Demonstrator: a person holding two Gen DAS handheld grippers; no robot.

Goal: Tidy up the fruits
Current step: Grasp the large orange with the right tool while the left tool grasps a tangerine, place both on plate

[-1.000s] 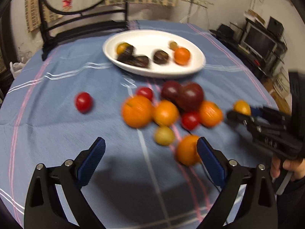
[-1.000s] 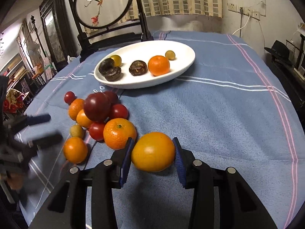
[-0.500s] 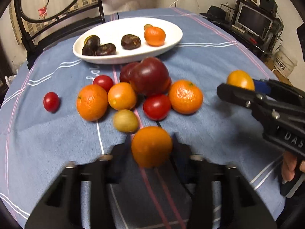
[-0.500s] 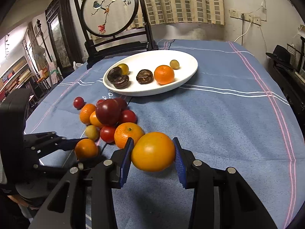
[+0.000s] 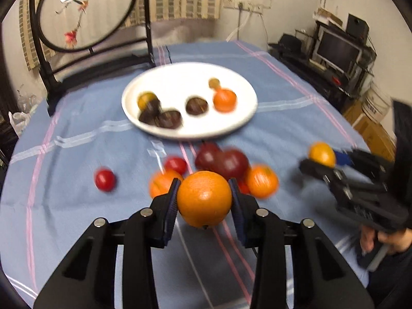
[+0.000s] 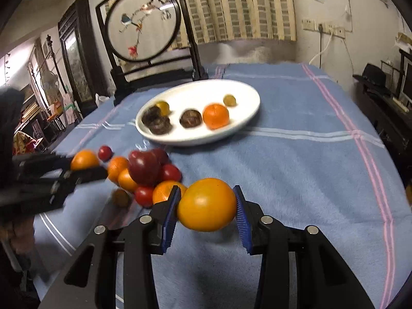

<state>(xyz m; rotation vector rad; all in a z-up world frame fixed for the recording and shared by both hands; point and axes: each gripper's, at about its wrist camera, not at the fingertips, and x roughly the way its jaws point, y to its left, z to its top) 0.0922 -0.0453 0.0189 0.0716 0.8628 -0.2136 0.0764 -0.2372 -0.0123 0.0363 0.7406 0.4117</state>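
My left gripper [image 5: 204,199] is shut on an orange [image 5: 204,198], lifted above the blue tablecloth. My right gripper [image 6: 207,204] is shut on a yellow-orange fruit [image 6: 207,204], also held off the cloth. Each gripper shows in the other's view: the right one [image 5: 322,158] at the right, the left one [image 6: 85,163] at the left. A white plate [image 5: 237,121] farther back holds a small orange [image 5: 224,100], dark fruits [image 5: 197,106] and two small yellowish ones. A loose pile of oranges, red tomatoes and dark red plums [image 5: 231,162] lies between plate and grippers.
A single red tomato [image 5: 104,179] lies apart at the left. A round embroidered screen on a black stand [image 6: 144,23] rises behind the plate at the table's far edge. Shelves with a monitor [image 5: 337,49] stand at the right. A hand [image 5: 381,239] holds the right gripper's handle.
My left gripper went from open to shut on the orange nearest it and lifted it off the cloth. The right gripper kept its fruit and barely shifted.
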